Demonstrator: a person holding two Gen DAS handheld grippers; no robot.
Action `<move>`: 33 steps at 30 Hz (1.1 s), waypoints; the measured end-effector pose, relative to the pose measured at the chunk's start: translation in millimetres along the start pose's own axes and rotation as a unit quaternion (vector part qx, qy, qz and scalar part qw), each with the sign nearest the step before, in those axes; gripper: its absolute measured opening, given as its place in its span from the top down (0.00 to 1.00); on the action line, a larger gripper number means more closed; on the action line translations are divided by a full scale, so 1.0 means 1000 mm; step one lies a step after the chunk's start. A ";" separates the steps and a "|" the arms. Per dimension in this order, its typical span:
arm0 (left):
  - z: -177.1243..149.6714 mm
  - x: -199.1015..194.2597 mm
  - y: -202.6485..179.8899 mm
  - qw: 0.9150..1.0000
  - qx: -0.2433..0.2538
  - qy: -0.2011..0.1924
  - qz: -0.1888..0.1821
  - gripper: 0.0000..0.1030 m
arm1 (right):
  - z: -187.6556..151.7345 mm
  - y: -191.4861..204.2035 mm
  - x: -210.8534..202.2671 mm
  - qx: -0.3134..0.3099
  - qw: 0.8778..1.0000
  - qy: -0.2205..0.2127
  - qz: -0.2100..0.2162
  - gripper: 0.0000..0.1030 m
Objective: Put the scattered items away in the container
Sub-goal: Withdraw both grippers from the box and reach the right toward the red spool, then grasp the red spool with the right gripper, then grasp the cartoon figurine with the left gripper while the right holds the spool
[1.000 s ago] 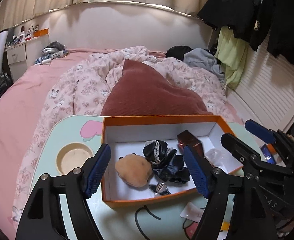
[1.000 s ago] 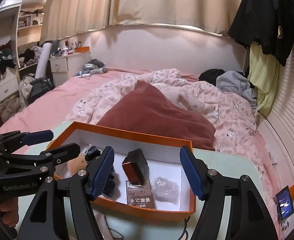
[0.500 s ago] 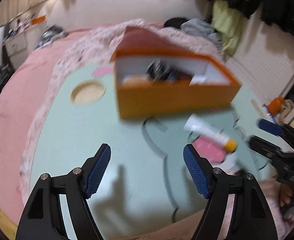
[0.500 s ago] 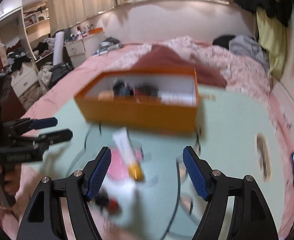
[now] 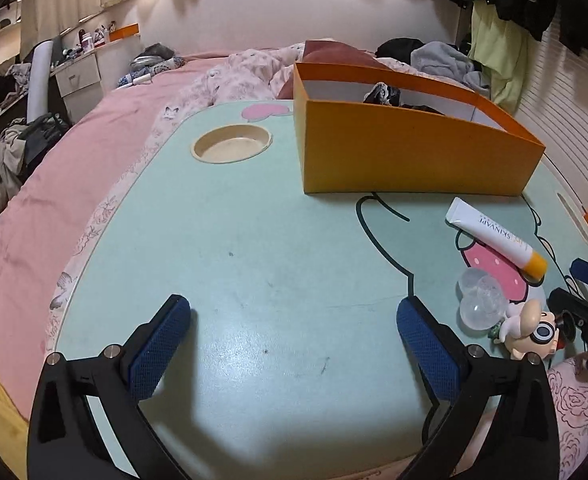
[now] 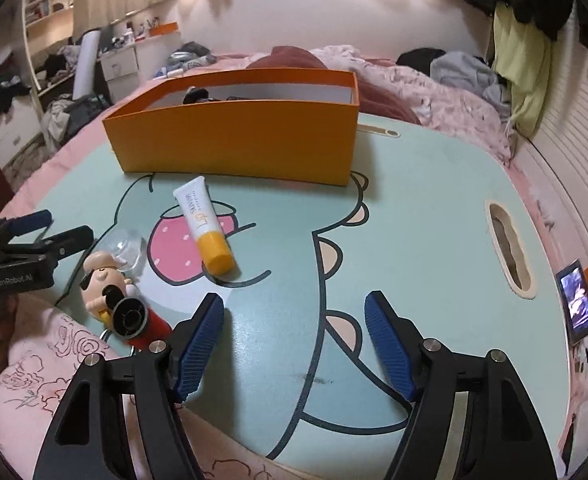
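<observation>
Both fingers empty: left fingers [image 5: 294, 344] opening, right fingers [image 6: 294, 332] closing. Tube [image 6: 205, 226] ahead-left of right; grab mid-body, then box [image 6: 234, 136].

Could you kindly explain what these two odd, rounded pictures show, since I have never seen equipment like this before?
There is no robot here: a person holds a two-finger gripper in each hand, and a wide-angle camera on each looks out along its fingers. One picture is from the left gripper, whose jaws are opening; the other from the right gripper, whose jaws are closing. Neither holds anything. On the green lap table stand an orange box with items inside, a white tube, a clear plastic piece and a small figurine.
</observation>
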State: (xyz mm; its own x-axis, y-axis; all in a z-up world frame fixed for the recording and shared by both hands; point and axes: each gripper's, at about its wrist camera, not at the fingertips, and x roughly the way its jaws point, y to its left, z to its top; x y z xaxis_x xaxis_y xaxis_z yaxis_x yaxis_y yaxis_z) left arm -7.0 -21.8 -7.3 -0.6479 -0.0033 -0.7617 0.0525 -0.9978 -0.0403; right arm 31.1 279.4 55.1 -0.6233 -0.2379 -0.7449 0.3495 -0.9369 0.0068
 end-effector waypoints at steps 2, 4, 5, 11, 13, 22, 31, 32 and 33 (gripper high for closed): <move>-0.001 -0.002 0.000 1.000 -0.001 -0.001 0.000 0.00 | -0.002 -0.009 -0.006 0.021 0.999 -0.018 0.023 0.53; -0.001 -0.003 0.000 1.000 -0.001 -0.002 0.000 0.00 | -0.004 -0.010 -0.019 0.019 0.997 -0.051 0.051 0.55; -0.001 -0.003 0.000 1.000 0.000 -0.002 0.000 0.00 | -0.005 -0.006 -0.026 0.007 0.996 -0.065 0.064 0.55; -0.002 -0.003 0.001 1.000 0.000 -0.002 0.000 0.00 | -0.011 0.047 -0.036 -0.127 0.985 -0.079 0.081 0.56; -0.001 -0.003 0.001 1.000 0.000 -0.002 0.000 0.00 | -0.011 0.052 -0.035 -0.138 0.984 -0.079 0.078 0.56; -0.002 -0.003 0.002 1.000 0.000 -0.002 0.000 0.00 | -0.013 0.048 -0.008 -0.118 0.986 -0.006 0.115 0.71; -0.005 -0.030 -0.002 0.997 0.000 -0.051 -0.061 0.00 | -0.015 0.034 -0.007 -0.078 0.992 -0.009 0.102 0.72; -0.005 -0.036 -0.006 0.995 0.007 -0.061 -0.080 0.00 | -0.016 0.032 -0.008 -0.072 0.992 -0.011 0.101 0.72; -0.005 -0.041 -0.010 0.993 0.015 -0.067 -0.093 0.00 | -0.016 0.029 -0.009 -0.064 0.993 -0.014 0.100 0.72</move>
State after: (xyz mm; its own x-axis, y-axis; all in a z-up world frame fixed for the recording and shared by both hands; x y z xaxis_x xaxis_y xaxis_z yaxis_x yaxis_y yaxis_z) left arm 22.8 -11.7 21.0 -0.7397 0.1750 -0.6498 -0.0988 -0.9834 -0.1524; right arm 58.5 258.1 51.5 -0.5504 -0.4246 -0.7189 0.5532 -0.8304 0.0669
